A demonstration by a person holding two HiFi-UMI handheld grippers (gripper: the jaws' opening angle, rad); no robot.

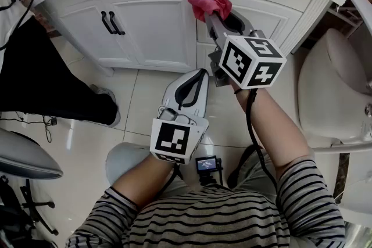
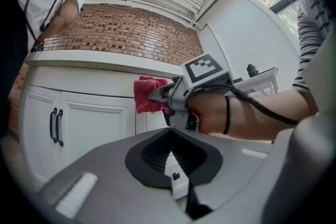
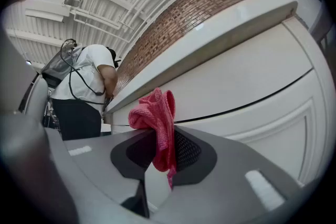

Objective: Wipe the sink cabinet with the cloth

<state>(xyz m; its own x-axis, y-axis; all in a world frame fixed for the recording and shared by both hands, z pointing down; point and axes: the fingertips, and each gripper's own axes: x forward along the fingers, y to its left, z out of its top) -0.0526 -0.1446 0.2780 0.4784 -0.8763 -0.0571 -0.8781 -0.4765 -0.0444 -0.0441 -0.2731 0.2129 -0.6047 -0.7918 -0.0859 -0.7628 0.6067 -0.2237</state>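
Note:
A bunched red cloth (image 1: 207,0) is pinched in my right gripper (image 1: 216,13), which is shut on it and presses it against the top of the white sink cabinet (image 1: 157,26), just under the countertop. In the right gripper view the cloth (image 3: 157,123) hangs between the jaws in front of the cabinet front (image 3: 252,86). My left gripper (image 1: 196,75) is held lower, over the floor in front of the cabinet, shut with nothing in it. From the left gripper view I see the cloth (image 2: 148,94) and the right gripper (image 2: 163,94) against the cabinet.
Two black handles (image 1: 110,22) sit on the left cabinet doors. A person in dark trousers (image 1: 52,84) stands at the left by the cabinet. A white toilet (image 1: 334,90) is at the right. A grey chair (image 1: 23,154) is at lower left.

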